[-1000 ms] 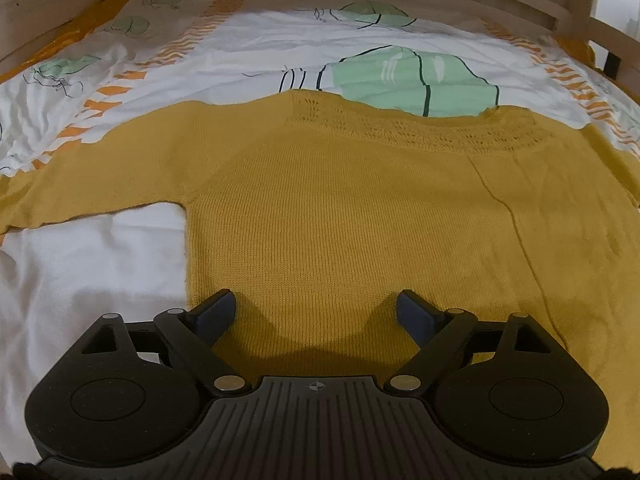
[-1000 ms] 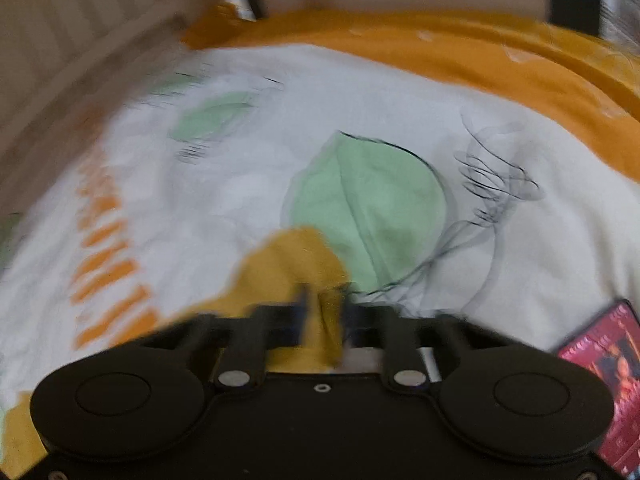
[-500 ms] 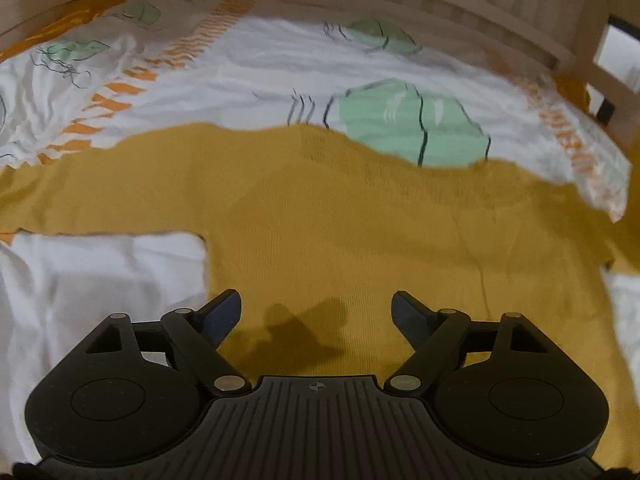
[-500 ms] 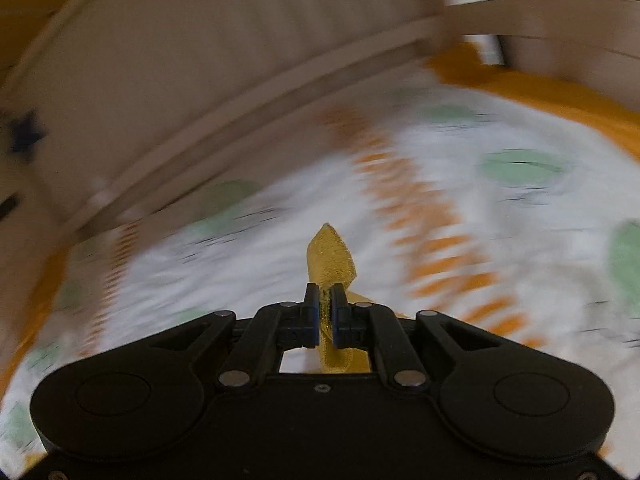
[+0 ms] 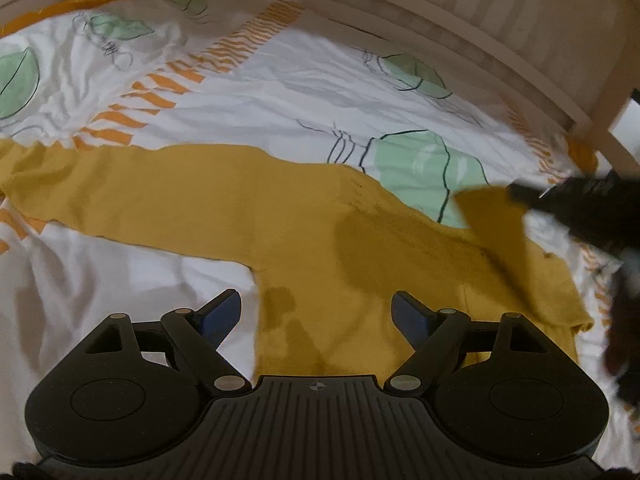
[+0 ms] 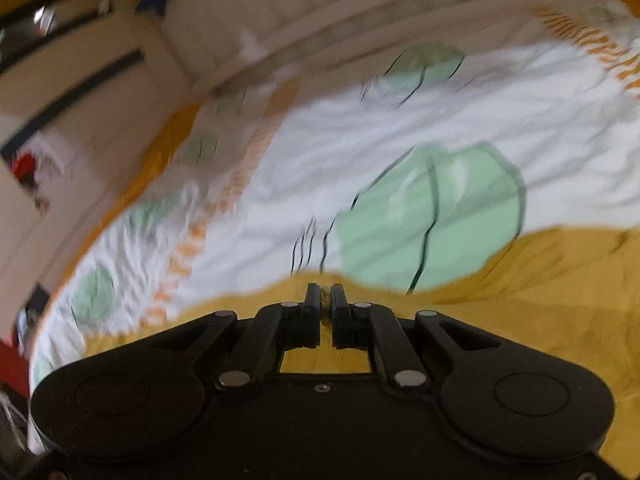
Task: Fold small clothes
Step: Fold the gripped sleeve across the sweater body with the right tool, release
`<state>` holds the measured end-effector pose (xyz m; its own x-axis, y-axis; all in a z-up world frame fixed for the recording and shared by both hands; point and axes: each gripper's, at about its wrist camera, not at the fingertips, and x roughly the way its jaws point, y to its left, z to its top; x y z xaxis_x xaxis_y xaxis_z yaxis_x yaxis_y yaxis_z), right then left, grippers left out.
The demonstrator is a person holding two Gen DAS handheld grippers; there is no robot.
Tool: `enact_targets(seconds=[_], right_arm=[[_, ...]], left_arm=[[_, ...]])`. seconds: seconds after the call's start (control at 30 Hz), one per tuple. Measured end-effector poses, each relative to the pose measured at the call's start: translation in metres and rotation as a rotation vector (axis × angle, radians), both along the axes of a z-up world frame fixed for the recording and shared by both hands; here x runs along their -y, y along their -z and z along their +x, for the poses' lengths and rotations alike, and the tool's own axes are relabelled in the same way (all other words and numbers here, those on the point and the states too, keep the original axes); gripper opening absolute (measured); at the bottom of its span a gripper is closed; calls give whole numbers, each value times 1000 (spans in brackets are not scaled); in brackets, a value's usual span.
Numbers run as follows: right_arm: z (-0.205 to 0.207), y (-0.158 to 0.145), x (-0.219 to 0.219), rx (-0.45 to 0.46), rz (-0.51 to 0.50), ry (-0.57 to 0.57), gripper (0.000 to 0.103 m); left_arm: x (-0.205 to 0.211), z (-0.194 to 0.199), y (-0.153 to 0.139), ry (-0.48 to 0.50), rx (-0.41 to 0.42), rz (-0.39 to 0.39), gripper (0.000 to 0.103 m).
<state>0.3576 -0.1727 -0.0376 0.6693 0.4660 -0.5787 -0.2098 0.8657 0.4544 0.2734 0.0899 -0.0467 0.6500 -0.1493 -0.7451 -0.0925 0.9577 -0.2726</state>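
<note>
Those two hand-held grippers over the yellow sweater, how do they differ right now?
The left hand-held gripper has its fingers spread wide and holds nothing; the right hand-held gripper is pinched shut on the sweater. The left hangs over the sweater's body, while the right lifts a sleeve over it. Both are black with blue pads.

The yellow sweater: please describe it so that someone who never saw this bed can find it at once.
Look at the bed cover, white with green leaves and orange stripes. The yellow sweater lies flat on its near part, one long sleeve stretched out to the left. It is the only plain mustard knit piece there, and the right tongs are shut on its other sleeve.
</note>
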Motion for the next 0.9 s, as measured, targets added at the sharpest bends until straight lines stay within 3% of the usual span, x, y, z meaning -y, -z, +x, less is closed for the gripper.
enact_targets(seconds=[0.17, 0.3, 0.43, 0.5, 0.57, 0.7, 0.83, 0.9], right_arm=[[-22, 21, -6, -10, -69, -26, 22], [-45, 22, 16, 19, -191, -4, 58], [-74, 28, 34, 54, -367, 21, 62], [-92, 32, 43, 69, -431, 37, 76], [-106, 36, 49, 68, -476, 45, 81], [-123, 53, 58, 31, -477, 42, 90], [-115, 71, 70, -93, -393, 61, 95], [-113, 73, 73, -99, -350, 67, 101]], left_arm=[[-1, 2, 3, 1, -13, -14, 82], [4, 2, 10, 19, -27, -11, 82], [13, 4, 19, 48, -40, -11, 82], [19, 3, 22, 65, -39, -6, 82], [24, 4, 24, 87, -36, -6, 82], [35, 13, 24, 120, -38, -16, 81], [50, 30, 22, 149, -42, -32, 78], [58, 41, 23, 175, -61, -63, 77]])
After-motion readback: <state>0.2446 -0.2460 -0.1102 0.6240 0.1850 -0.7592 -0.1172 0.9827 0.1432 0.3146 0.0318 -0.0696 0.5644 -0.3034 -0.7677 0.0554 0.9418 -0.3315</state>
